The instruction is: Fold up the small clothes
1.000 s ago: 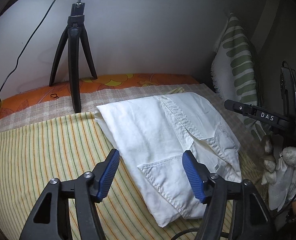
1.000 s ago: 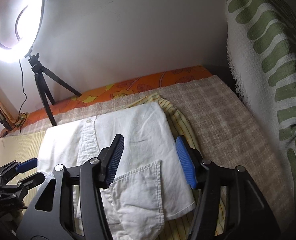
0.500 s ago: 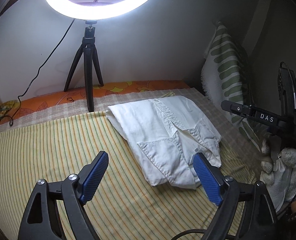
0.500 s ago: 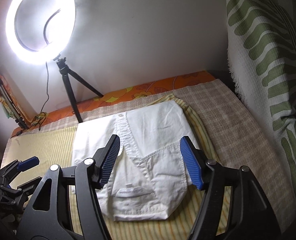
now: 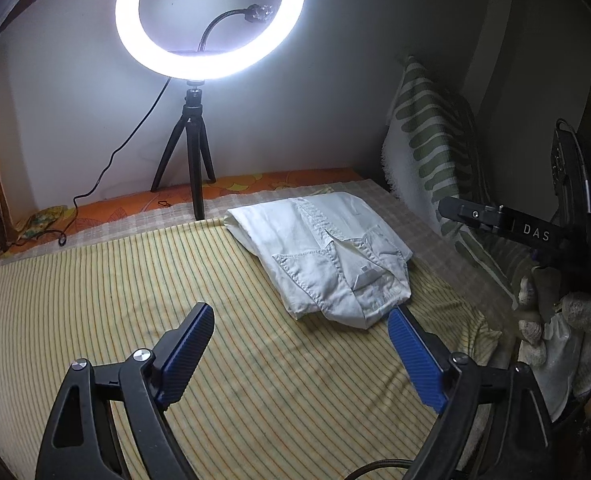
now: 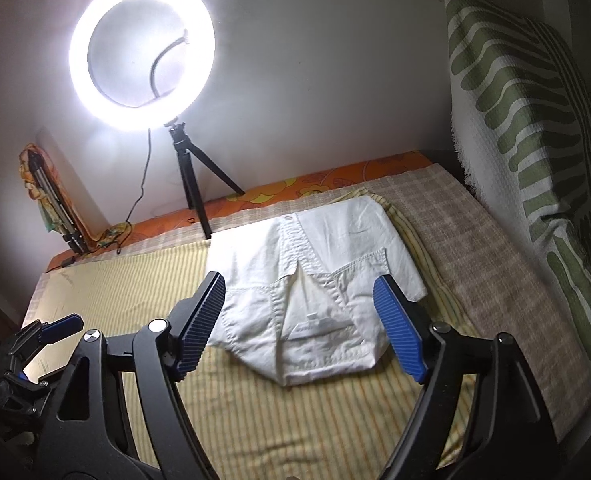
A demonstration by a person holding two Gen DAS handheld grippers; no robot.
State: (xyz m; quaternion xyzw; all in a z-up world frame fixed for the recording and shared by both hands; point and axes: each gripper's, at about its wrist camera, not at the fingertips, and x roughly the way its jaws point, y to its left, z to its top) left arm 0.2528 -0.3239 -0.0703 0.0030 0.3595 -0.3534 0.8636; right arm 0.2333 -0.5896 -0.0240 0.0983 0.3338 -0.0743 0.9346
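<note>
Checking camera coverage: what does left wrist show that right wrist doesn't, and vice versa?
Left wrist only: the right hand-held gripper's body marked DAS at the right edge, and the gloved hand holding it.

Right wrist only: the left hand-held gripper side-on at the left edge, and a second folded stand leaning in the corner.

Both: the folded white shirt on the striped sheet, the ring light on its tripod, the green-patterned pillow, and each camera's own open blue fingers.

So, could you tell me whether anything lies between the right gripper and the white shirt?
Nothing visible does. The right gripper is open above the folded white shirt, with only the striped sheet beneath. The left gripper sits off to the side.
</note>
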